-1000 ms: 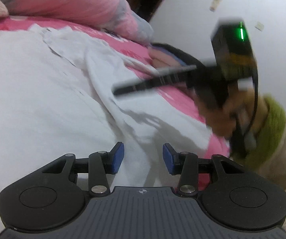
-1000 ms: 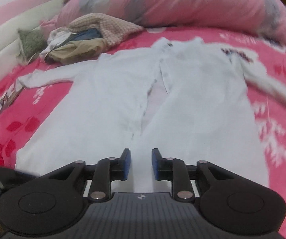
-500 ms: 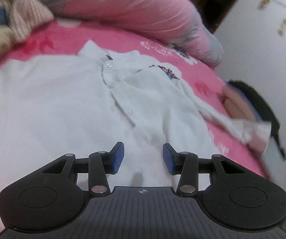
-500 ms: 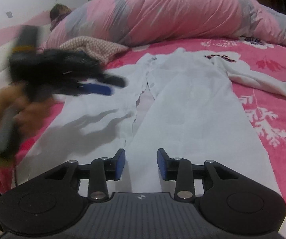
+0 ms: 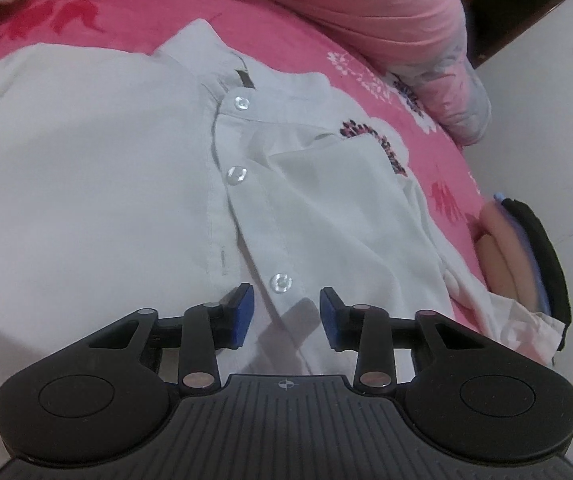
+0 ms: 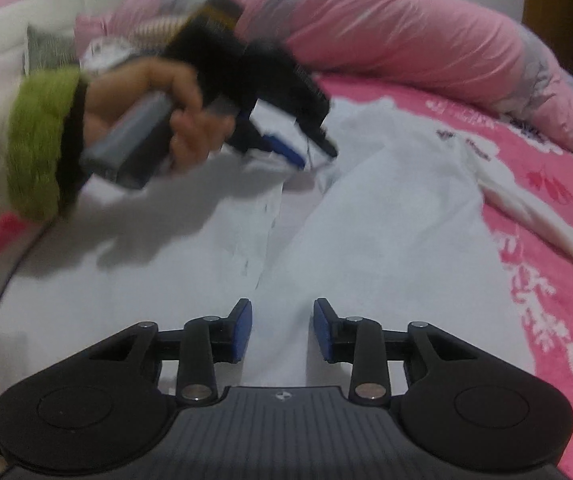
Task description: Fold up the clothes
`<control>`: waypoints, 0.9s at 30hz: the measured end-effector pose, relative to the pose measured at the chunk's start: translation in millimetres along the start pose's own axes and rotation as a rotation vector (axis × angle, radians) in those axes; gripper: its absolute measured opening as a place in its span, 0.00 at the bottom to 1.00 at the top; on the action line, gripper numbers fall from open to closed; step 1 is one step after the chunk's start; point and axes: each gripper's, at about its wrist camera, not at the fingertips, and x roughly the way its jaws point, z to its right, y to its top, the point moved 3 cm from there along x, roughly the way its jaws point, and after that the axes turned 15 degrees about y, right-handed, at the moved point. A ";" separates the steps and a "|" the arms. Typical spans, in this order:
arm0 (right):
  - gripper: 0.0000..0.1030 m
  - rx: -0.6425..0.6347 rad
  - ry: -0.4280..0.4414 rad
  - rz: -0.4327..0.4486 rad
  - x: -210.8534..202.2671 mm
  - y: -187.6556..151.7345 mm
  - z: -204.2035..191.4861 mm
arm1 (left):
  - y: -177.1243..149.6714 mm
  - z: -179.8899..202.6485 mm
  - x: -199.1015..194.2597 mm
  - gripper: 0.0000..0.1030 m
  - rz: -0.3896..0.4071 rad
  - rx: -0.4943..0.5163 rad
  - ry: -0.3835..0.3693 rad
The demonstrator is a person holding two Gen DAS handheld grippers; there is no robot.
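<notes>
Left wrist view shows the left gripper point(image 5: 282, 312) spread wide just above the white shirt point(image 5: 98, 184), which lies flat on the pink bed point(image 5: 134, 16) with its button line running away, while the right gripper point(image 6: 282, 330), also spread, hangs near the hem.

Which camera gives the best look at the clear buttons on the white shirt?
The left wrist view. Three clear round buttons run sharply down the white button-up shirt placket, just ahead of the open left gripper. In the right wrist view, the shirt is blurred and no buttons are discernible.
</notes>
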 end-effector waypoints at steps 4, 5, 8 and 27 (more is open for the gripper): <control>0.00 0.054 0.007 0.030 -8.2 -1.9 4.8 | 1.5 1.7 6.6 0.14 0.011 0.005 0.009; 0.00 0.101 0.022 0.053 -13.6 -1.5 10.3 | 1.8 0.9 6.7 0.08 0.014 0.002 0.006; 0.00 0.321 0.105 0.162 -33.9 -7.2 42.1 | 2.4 -2.7 6.5 0.05 0.020 -0.013 -0.006; 0.12 0.338 -0.068 0.279 -57.1 -3.0 70.4 | 5.2 2.5 12.6 0.03 0.031 -0.032 -0.019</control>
